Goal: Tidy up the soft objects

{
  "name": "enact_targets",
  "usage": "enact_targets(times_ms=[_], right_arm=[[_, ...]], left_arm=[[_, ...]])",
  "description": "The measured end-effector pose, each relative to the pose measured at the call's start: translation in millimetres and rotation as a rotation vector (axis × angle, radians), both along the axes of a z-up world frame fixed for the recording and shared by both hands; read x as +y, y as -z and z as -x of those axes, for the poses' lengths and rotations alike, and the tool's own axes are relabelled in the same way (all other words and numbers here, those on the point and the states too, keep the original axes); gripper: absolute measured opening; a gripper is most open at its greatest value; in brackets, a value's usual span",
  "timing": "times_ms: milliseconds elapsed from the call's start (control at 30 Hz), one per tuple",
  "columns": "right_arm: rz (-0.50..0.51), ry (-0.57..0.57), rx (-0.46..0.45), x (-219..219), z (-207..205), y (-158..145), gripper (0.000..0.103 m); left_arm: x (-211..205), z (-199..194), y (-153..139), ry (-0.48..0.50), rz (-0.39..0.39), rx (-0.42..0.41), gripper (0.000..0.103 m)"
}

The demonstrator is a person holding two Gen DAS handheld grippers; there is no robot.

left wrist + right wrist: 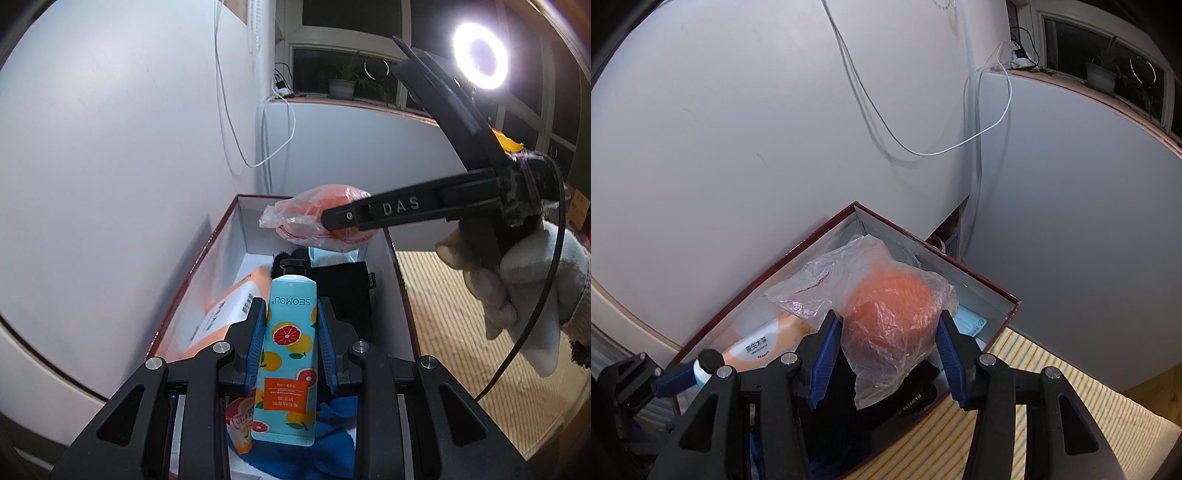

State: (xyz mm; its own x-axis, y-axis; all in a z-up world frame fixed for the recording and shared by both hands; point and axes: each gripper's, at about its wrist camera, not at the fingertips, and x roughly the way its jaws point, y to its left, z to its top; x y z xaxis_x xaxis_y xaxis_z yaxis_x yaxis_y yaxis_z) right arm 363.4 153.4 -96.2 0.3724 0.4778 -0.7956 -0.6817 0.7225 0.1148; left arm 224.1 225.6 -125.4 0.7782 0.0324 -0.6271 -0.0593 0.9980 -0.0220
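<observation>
My right claw (886,354) grips a bagged orange sponge (894,314) over the far end of the box (993,291); my left claw (291,336) clamps the hand-cream tube (290,350) above the near end. I judge lowering each into a gap before loosening best — dropping risks bounce-out.

A glowing ring light (479,56) shines at the upper right beside dark window panes (351,16). A potted plant (341,85) sits on the windowsill (332,100), near a plugged charger (281,86). A white cable (923,149) droops across the pale wall (738,129). A striped woven mat (454,295) covers the surface below.
</observation>
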Motion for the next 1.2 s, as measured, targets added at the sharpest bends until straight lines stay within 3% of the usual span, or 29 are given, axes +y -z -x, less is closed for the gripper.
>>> enact_targets(times_ms=[133,200,233,633,1033,1100,1200], right_arm=[[0.000,-0.002,-0.007,2,-1,0,0.050],[-0.003,-0.002,-0.012,2,0,-2,0.059],[-0.004,-0.002,-0.014,2,0,-3,0.062],[-0.011,0.009,-0.034,-24,19,-24,0.064],[-0.025,0.094,-0.107,-129,69,-50,0.077],[-0.025,0.119,-0.124,-152,77,-51,0.078],[-0.014,0.182,-0.145,-194,89,-48,0.080]], left_arm=[[-1,1,0,-0.002,-0.012,0.001,0.027],[-1,2,-1,-0.007,-0.018,0.004,0.043],[-1,4,-2,-0.013,-0.022,-0.001,0.046],[-5,27,-15,-0.034,-0.011,-0.023,0.047],[-25,81,-34,-0.029,0.011,-0.072,0.047],[-32,91,-36,-0.027,0.017,-0.085,0.057],[-41,102,-34,-0.022,0.036,-0.090,0.058]])
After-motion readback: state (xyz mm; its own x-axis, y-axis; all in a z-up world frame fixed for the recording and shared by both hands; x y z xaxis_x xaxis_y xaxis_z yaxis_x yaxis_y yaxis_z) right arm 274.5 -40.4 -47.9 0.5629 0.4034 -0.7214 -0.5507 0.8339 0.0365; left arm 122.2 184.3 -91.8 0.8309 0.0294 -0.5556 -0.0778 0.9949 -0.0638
